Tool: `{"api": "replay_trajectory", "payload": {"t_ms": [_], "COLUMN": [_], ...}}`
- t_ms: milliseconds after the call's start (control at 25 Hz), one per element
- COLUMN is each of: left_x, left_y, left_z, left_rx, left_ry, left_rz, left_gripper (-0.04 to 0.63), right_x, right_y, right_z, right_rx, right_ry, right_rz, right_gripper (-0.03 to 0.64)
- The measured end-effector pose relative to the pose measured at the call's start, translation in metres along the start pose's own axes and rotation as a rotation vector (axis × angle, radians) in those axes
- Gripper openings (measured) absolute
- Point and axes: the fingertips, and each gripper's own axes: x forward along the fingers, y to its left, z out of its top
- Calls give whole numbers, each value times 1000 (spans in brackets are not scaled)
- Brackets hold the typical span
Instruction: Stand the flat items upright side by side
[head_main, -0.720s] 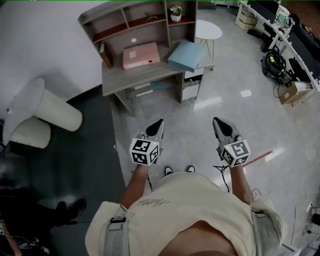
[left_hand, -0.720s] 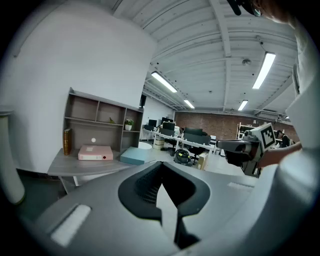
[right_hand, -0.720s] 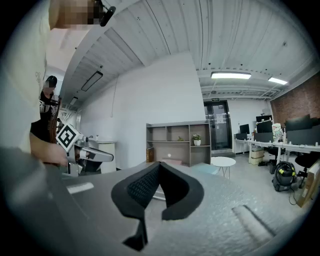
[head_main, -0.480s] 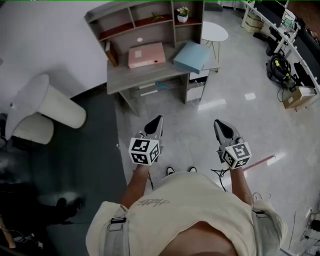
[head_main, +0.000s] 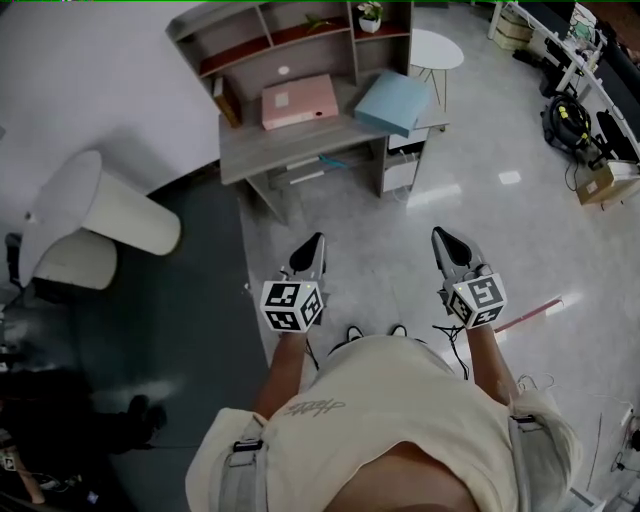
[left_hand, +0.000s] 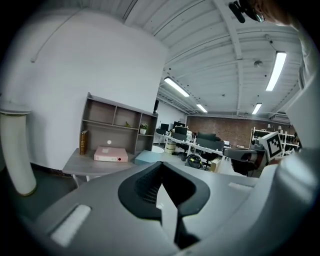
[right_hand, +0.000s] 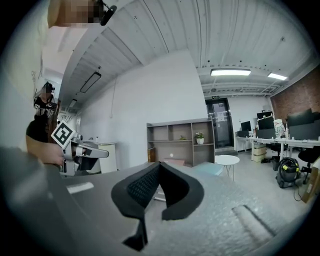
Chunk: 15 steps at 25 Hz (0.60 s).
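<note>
A pink flat box (head_main: 299, 101) lies on the grey desk (head_main: 258, 157) under the shelf unit, and a light blue flat box (head_main: 396, 102) lies tilted over the desk's right end. Both show small in the left gripper view as the pink box (left_hand: 111, 155) and the blue box (left_hand: 145, 158). My left gripper (head_main: 312, 246) and right gripper (head_main: 443, 239) are held side by side over the floor, well short of the desk, both shut with nothing in them. A brown book (head_main: 228, 101) stands at the desk's left.
A shelf unit (head_main: 285, 40) with a small potted plant (head_main: 371, 15) tops the desk. A round white side table (head_main: 438, 49) stands to its right. A white cylindrical object (head_main: 100, 212) lies at the left on dark flooring. Office desks and a vacuum (head_main: 568, 121) line the far right.
The view has shifted slightly; the desk sits a little further right and nearer in the head view. Both grippers keep their pose and stay shut.
</note>
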Motion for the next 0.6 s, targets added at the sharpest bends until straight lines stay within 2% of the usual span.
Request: {"api": "replay_trajectory", "payload": {"t_ms": [200, 440, 480, 560, 600], "left_x": [4, 17, 19, 24, 26], "left_y": [8, 19, 20, 21, 21], "left_z": [1, 4, 3, 2, 0], "left_rx": [15, 33, 37, 42, 41], "left_ry": [5, 16, 18, 23, 27], "left_rz": [-24, -104, -122, -158, -171], "left_gripper": [12, 22, 46, 169, 211], "right_x": [10, 22, 23, 26, 27], "right_y": [6, 8, 7, 5, 5], "right_z": [-5, -2, -3, -6, -8], "right_rx": [18, 40, 44, 48, 49], "right_ry": [3, -28, -31, -27, -20], "right_rz": [-25, -78, -97, -131, -139], "right_gripper": [2, 3, 39, 290, 278]}}
